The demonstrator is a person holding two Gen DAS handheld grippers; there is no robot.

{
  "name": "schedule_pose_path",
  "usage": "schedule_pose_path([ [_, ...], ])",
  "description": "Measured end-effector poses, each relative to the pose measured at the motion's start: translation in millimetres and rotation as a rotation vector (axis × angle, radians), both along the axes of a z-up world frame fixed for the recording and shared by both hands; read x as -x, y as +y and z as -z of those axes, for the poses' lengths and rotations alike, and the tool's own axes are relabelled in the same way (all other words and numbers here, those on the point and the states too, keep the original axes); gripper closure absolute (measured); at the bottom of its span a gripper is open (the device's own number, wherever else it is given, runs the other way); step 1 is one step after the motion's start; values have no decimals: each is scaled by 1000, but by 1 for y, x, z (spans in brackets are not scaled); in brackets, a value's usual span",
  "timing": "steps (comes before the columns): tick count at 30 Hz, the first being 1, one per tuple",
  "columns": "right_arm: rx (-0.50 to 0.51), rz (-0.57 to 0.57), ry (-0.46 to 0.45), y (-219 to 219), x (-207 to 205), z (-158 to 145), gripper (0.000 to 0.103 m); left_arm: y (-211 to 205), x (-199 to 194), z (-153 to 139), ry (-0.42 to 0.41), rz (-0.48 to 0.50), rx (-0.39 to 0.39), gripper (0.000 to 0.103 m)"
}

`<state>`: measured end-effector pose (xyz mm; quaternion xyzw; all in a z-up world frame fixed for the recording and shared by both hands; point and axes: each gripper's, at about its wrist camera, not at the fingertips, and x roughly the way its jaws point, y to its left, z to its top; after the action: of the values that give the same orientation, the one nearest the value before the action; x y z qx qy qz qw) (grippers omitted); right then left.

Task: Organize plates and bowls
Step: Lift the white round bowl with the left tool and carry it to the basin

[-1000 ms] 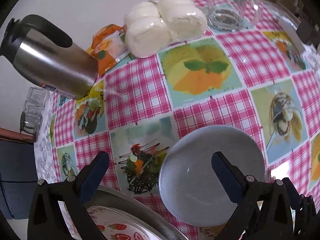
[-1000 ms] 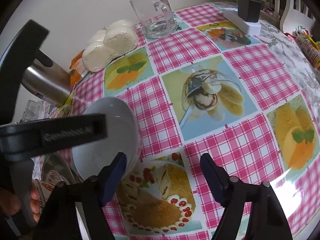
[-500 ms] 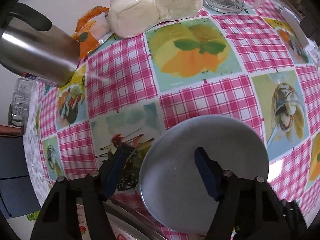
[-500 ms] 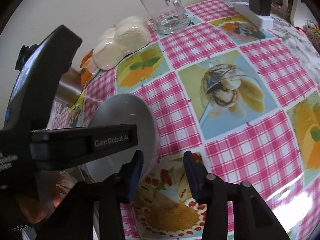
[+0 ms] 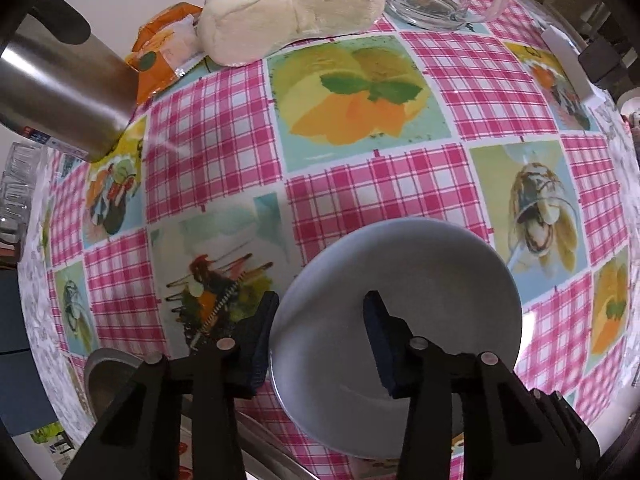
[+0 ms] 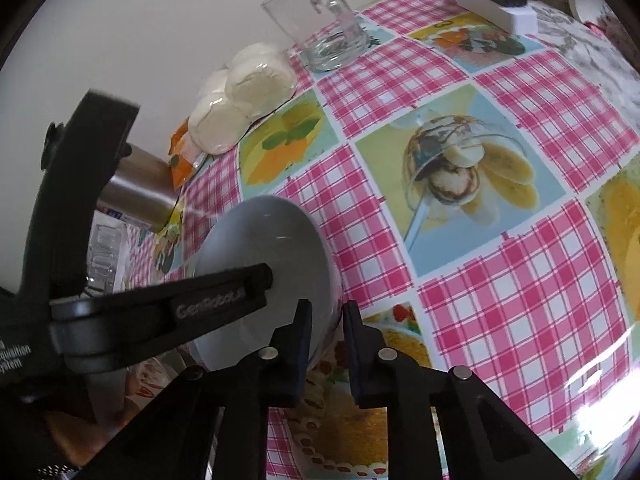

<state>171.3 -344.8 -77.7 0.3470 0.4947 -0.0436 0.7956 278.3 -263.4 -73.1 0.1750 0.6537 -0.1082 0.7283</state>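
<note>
A grey bowl (image 5: 420, 272) stands on the pink checked tablecloth (image 5: 224, 140). My left gripper (image 5: 321, 300) points straight down over the bowl's left rim. One finger is outside the wall, the other hangs inside over the bowl's floor, and the jaws are closing with a gap still showing. In the right wrist view the same bowl (image 6: 260, 232) has its near right wall pinched between the pads of my right gripper (image 6: 328, 308), which is shut on it. The left gripper's finger (image 6: 224, 300) crosses the bowl from the left there.
A steel flask (image 5: 68, 92) lies tilted at the far left beside an orange packet (image 5: 160, 52). Wrapped white buns (image 5: 288, 4) and a glass mug (image 5: 440, 0) sit at the back. A metal tray (image 5: 108, 372) holding a strawberry-patterned plate is at the near left. A white power strip (image 6: 496, 8) is at the far right.
Both pairs of jaws have narrowed. The right one went from wide apart to clamped on the bowl's rim. The left one drew in around the opposite rim and tipped more steeply over the bowl.
</note>
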Motion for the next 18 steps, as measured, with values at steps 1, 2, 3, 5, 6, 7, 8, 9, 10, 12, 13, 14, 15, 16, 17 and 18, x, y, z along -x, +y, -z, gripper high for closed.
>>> schedule_pose_path([
  [1, -4, 10, -1, -3, 2, 0, 87, -1, 1, 0, 5, 1, 4, 59],
  [2, -5, 17, -2, -5, 3, 0, 88, -3, 3, 1, 10, 3, 8, 59],
  [3, -2, 21, -1, -7, 4, -1, 88, -5, 4, 1, 14, 6, 13, 59],
  [5, 13, 28, 4, -11, 6, -2, 88, -8, 5, 3, 17, 8, 19, 58],
  [6, 15, 30, 4, -13, 7, -2, 88, -10, 6, 3, 18, 5, 23, 58],
  [7, 14, 35, 5, -15, 8, -2, 88, -11, 6, 3, 21, 2, 27, 57],
  [8, 12, 38, 5, -17, 10, -2, 88, -10, 7, 4, 25, -8, 34, 57],
  [9, 11, 42, 5, -19, 11, -2, 88, -11, 8, 4, 29, -13, 38, 57],
  [10, 10, 44, 5, -21, 13, -2, 88, -11, 8, 4, 33, -16, 43, 57],
  [12, 21, 34, 4, -21, 14, -3, 88, -11, 11, 5, 38, -7, 57, 61],
  [13, 29, 25, 1, -20, 14, -4, 88, -10, 13, 5, 32, -4, 59, 62],
  [14, 29, 20, 0, -19, 14, -4, 88, -10, 14, 5, 28, -2, 57, 63],
  [15, 20, 15, 5, -18, 13, -3, 88, -10, 15, 5, 24, 0, 57, 64],
  [16, 20, 16, 5, -17, 12, -2, 88, -9, 17, 4, 21, 0, 59, 67],
  [17, 19, 15, 4, -17, 13, -2, 88, -7, 17, 4, 21, -8, 69, 69],
  [18, 16, 14, 5, -18, 13, -3, 88, -4, 17, 4, 23, -20, 82, 71],
])
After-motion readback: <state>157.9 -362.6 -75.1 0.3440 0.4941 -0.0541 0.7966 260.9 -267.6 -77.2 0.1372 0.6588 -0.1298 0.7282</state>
